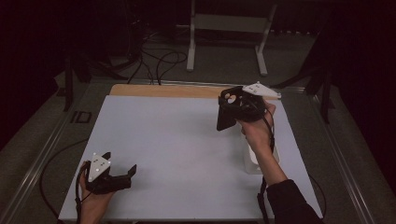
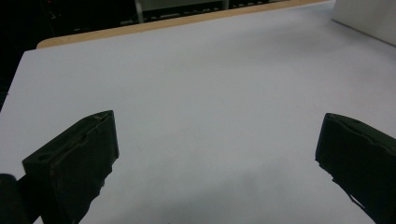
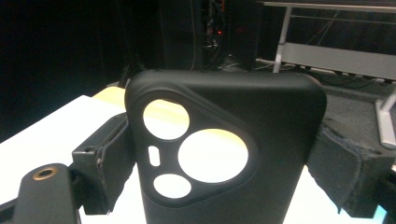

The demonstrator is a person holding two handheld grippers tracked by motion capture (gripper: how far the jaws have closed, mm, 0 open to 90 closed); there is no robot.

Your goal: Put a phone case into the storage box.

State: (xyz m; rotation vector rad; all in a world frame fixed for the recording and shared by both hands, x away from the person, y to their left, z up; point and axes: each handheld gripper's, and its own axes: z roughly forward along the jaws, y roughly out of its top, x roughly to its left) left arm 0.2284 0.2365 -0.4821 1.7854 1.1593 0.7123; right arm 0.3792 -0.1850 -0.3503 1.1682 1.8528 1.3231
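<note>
One black phone case (image 3: 229,149) is all that is in play, pinched edge to edge by the right gripper (image 1: 239,108) and lifted above the white surface (image 1: 187,140) at about two o'clock. Its smooth sides (a narrow hold) could slip free if the hand tilts. The left gripper (image 1: 122,173), spread wide and empty at seven o'clock, sits too far off to help.

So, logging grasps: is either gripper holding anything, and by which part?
The right gripper clamps a black phone case across its side edges; the left gripper is open, holding nothing.
</note>
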